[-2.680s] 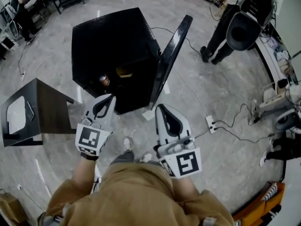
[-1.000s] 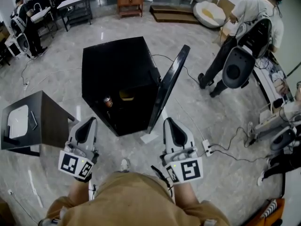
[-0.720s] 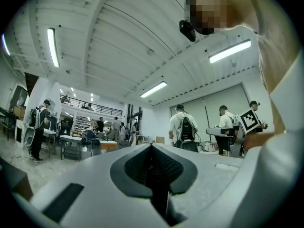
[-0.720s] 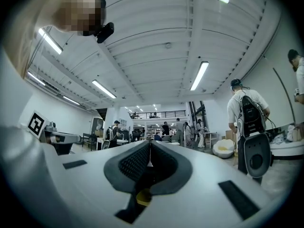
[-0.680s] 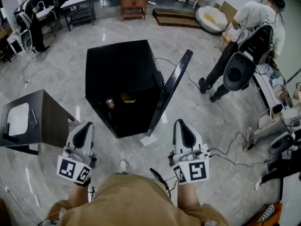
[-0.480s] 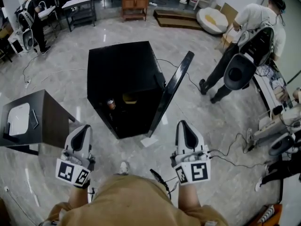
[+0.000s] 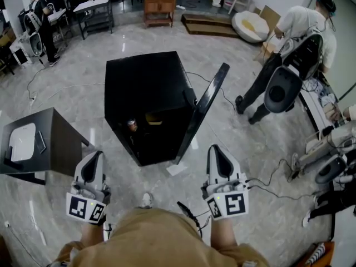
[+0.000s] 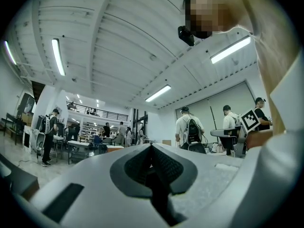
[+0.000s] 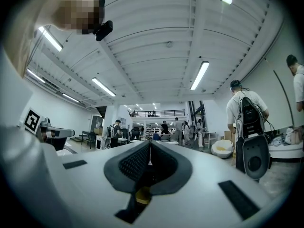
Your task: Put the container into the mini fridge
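The black mini fridge (image 7: 144, 88) stands on the floor ahead of me with its door (image 7: 207, 111) swung open to the right. Inside its dark opening sit a yellowish container (image 7: 154, 117) and a small can (image 7: 132, 125) to its left. My left gripper (image 7: 95, 155) is held low at the left, well short of the fridge, jaws shut and empty. My right gripper (image 7: 214, 148) hangs level with it at the right, below the door's edge, also shut with nothing in it. Both gripper views look up at the ceiling, showing the closed left gripper (image 8: 152, 145) and right gripper (image 9: 150, 142).
A dark side table (image 7: 53, 141) with a white pad (image 7: 20, 142) stands at the left. Cables and a power strip (image 7: 251, 180) lie on the floor at the right, a paper sheet (image 7: 177, 168) by the door. A person with a backpack (image 7: 285, 85) stands at the right.
Both grippers have drawn back from the fridge opening toward my body and spread apart. The fridge door stays open, with the container and can inside.
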The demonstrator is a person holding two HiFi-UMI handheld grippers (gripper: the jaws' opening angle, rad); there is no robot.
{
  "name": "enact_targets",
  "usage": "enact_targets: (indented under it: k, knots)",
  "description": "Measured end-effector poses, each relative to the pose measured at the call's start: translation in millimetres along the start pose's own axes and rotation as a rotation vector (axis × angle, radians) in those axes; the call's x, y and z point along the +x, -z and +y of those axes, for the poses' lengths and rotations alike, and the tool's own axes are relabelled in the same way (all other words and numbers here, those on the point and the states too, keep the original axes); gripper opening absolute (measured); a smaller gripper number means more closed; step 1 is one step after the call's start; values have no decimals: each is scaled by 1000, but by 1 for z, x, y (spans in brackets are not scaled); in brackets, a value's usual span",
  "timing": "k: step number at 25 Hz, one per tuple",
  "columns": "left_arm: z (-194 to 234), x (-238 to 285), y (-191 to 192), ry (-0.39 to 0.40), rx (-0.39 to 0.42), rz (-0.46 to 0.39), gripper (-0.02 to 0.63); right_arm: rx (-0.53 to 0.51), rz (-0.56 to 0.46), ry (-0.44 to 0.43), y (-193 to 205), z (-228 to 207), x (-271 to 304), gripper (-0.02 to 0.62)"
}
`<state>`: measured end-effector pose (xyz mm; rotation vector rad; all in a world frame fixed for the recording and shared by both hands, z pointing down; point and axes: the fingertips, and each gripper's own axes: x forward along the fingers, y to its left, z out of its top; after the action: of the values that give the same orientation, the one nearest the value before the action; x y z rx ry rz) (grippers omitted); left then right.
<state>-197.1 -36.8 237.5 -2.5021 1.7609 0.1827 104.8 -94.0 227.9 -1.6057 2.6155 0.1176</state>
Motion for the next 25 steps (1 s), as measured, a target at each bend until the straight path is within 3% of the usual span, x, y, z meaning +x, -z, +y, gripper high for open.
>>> enact_targets:
  k: [25]
  knots:
    - [6,-6,-4,-6,30,15,2,-29,-16,-17,-15,8,-3,3]
